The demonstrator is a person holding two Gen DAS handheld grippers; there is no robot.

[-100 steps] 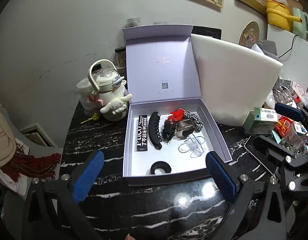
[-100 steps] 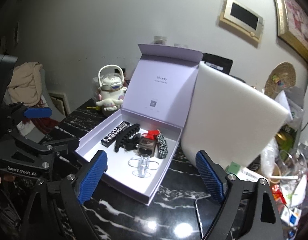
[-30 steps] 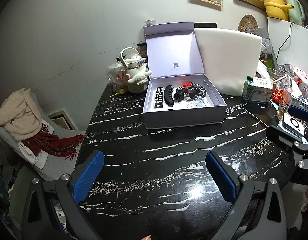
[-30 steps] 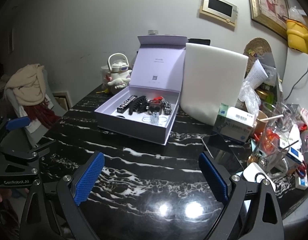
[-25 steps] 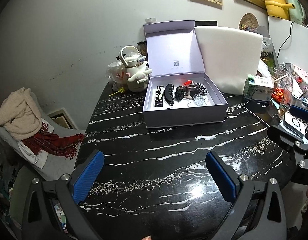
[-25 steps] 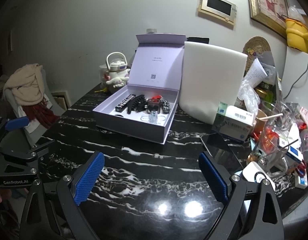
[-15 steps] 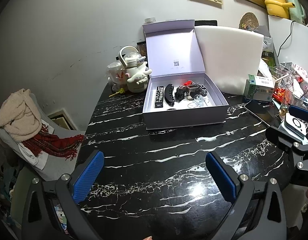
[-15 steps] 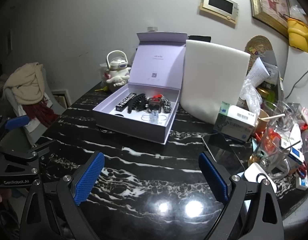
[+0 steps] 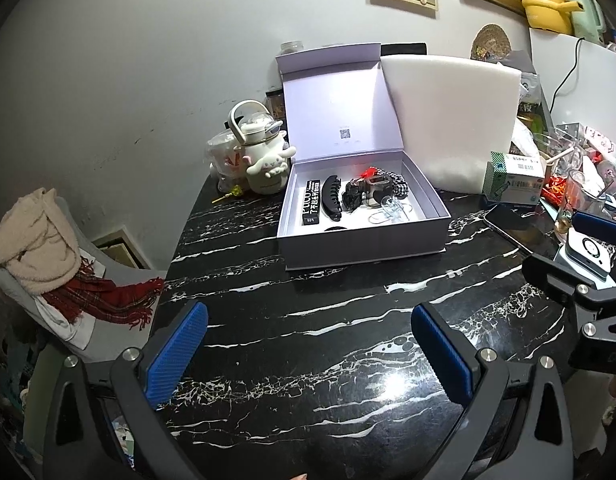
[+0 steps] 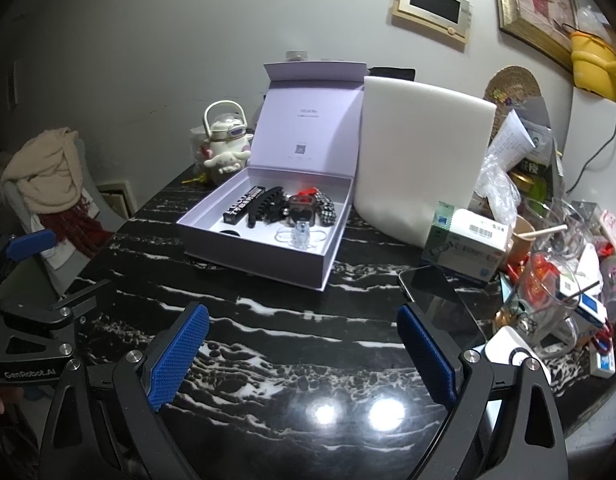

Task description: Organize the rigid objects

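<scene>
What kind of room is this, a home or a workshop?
Most likely a home, perhaps a dining corner: a black marble table cluttered with a medicine box and glass mugs, a framed picture on the wall, and clothes draped on a chair.

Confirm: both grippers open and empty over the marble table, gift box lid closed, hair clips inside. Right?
Not quite: the gift box lid is open, standing upright behind the tray, as the left wrist view shows. The rest holds: the left gripper and right gripper have jaws spread and empty over the marble table, and the hair clips lie inside.
</scene>
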